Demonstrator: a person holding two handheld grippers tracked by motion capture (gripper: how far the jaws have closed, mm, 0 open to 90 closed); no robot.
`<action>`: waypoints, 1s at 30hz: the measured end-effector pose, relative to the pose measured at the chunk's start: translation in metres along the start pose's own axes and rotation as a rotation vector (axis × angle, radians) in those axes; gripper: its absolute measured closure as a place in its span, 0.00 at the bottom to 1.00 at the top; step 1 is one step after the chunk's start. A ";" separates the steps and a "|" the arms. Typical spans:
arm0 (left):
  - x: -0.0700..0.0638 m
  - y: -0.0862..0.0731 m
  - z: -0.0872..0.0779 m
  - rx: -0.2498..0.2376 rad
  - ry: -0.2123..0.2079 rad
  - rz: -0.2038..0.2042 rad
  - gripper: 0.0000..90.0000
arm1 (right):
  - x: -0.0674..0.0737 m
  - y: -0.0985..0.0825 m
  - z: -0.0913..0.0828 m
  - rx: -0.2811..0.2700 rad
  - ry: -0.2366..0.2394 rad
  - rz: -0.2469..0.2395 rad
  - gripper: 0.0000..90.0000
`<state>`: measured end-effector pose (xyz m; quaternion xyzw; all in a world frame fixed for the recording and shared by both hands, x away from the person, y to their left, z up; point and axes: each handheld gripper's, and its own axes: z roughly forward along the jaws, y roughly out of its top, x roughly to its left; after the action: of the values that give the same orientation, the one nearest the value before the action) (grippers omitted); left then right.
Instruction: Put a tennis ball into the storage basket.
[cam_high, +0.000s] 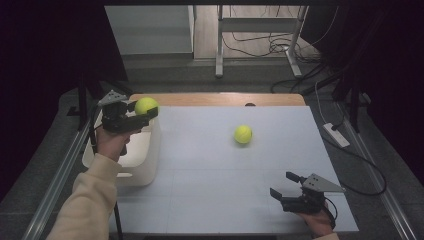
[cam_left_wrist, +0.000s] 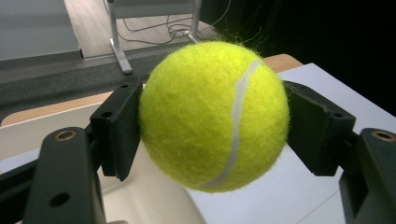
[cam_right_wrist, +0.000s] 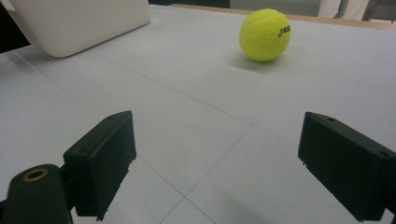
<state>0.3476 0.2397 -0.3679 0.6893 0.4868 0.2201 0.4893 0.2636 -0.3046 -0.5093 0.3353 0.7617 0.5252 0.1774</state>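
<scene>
My left tongs (cam_high: 146, 114) clamp a fuzzy yellow-green felt tennis ball (cam_high: 146, 105) across its middle above the white plastic bin (cam_high: 145, 160); light, springy, grippy, I judge; right tongs (cam_high: 287, 186) gape empty.

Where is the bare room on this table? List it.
Free: the white table between the white bin and right gripper, and right of the loose tennis ball. Crowded: the left edge, where the left gripper holds a tennis ball over the bin.

Open white surface (cam_high: 210, 170) lies bare between the right gripper (cam_right_wrist: 215, 163) and the lone tennis ball (cam_high: 243, 134), the sole obstacle mid-surface. The white bin (cam_high: 145, 160) blocks the left edge; its top stands open.
</scene>
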 end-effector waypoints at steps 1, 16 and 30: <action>0.002 0.000 0.000 0.001 0.007 -0.002 0.30 | 0.000 0.000 0.000 -0.001 -0.001 0.001 0.13; 0.023 0.001 0.002 0.031 0.064 -0.029 0.30 | 0.000 0.000 0.000 -0.003 0.004 0.001 0.13; 0.042 0.000 0.007 0.060 0.116 -0.057 0.30 | 0.000 -0.001 0.001 0.013 0.007 0.000 0.13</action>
<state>0.3711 0.2738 -0.3782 0.6755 0.5402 0.2310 0.4456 0.2643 -0.3042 -0.5105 0.3348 0.7658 0.5213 0.1724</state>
